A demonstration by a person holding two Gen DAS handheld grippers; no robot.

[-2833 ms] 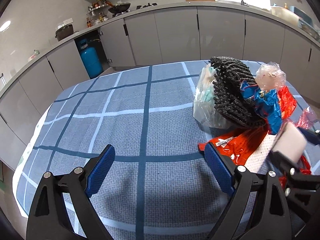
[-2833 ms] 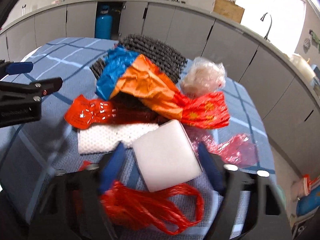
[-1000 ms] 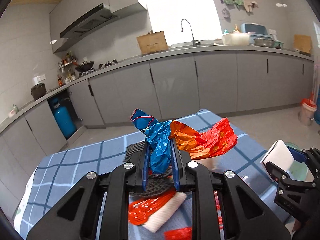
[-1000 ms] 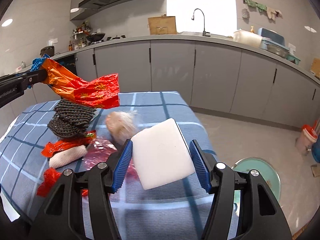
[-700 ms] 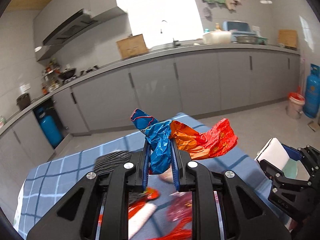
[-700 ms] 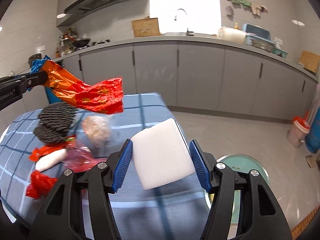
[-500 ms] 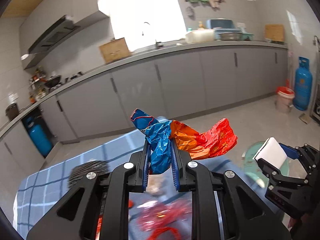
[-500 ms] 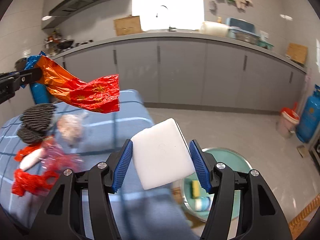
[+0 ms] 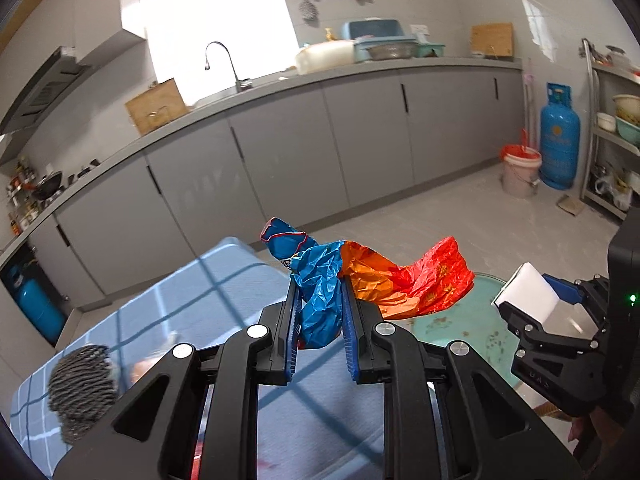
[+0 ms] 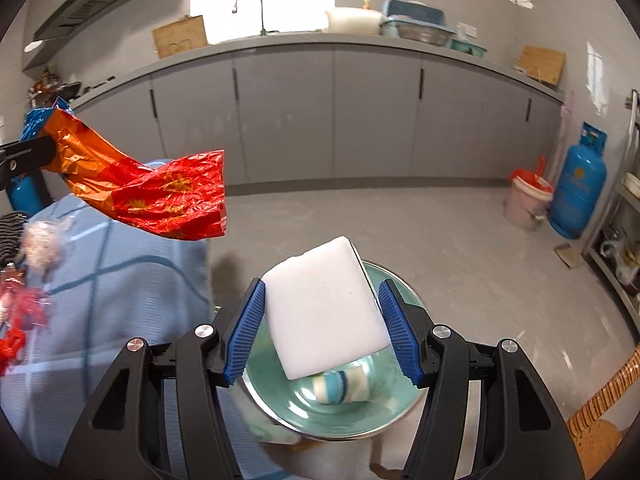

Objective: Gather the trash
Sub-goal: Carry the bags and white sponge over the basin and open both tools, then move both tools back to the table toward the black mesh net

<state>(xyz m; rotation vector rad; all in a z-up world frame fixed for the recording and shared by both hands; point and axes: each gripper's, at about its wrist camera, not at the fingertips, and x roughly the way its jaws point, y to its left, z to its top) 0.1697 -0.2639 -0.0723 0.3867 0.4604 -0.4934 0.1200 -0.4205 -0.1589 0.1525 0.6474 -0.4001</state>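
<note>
You were at the drop-off step. Your right hand-held gripper [image 10: 320,328] clamped the white foam block [image 10: 324,304] at lower centre, directly above the green basin [image 10: 360,412] on the floor. Your left hand-held gripper [image 9: 320,320] pinched the crumpled wrapper [image 9: 376,280] mid-frame, over the bench [image 9: 200,292] edge. Next, I judge, you needed to open the right jaws, then bring the wrapper across.

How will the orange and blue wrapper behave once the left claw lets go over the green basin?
The wrapper looks thin and crinkled, sagging beyond the left claw, so probably floppy and very light. It may flutter and miss the basin.
</note>
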